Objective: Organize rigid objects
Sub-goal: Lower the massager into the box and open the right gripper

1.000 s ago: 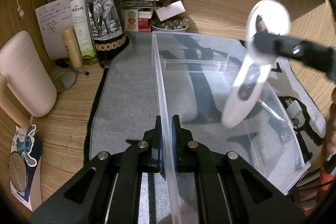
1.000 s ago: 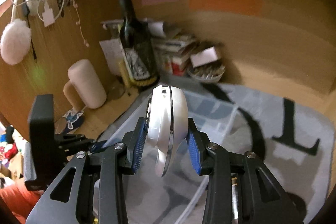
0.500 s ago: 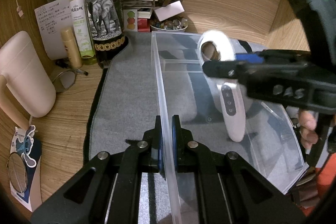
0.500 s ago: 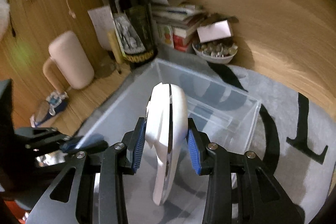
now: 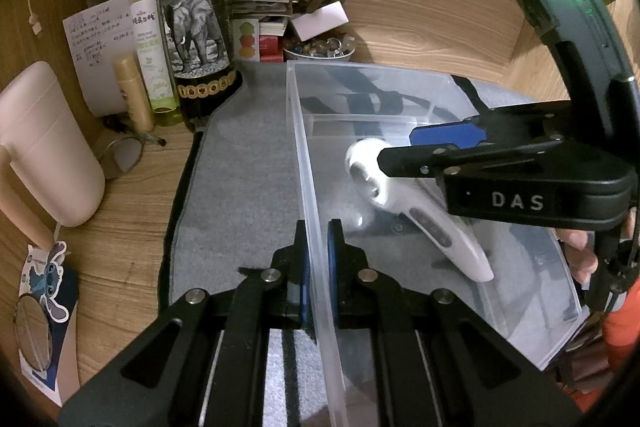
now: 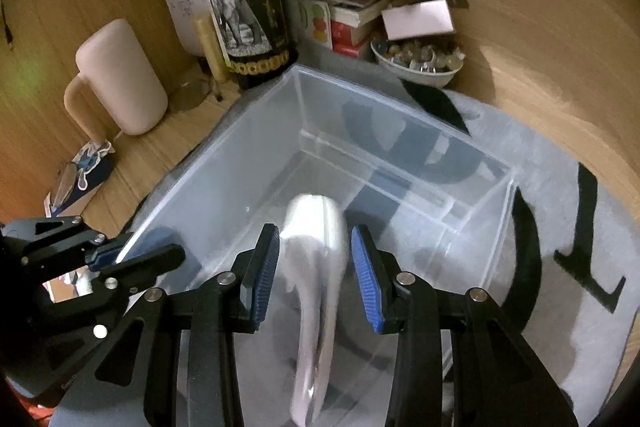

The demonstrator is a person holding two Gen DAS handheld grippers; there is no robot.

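Note:
A clear plastic bin (image 5: 400, 83) (image 6: 400, 115) stands on a grey mat. My left gripper (image 5: 318, 263) is shut on the bin's left wall. A white handheld device (image 5: 424, 215) with a round head and buttons lies tilted inside the bin. In the right wrist view it (image 6: 316, 267) is blurred between the blue pads and apart from both. My right gripper (image 6: 316, 279) is open above it; it also shows in the left wrist view (image 5: 436, 143) over the bin.
A dark wine bottle (image 5: 196, 23), a green spray bottle (image 5: 150, 39), a beige pitcher (image 5: 44, 147), a bowl of small items (image 5: 320, 47) and stacked papers stand behind and left of the bin. A small mirror (image 5: 32, 331) lies at the left front.
My right gripper has lowered into the bin and opened, letting go of the white device, which now drops or lies inside the bin. My left gripper has stayed on the wall.

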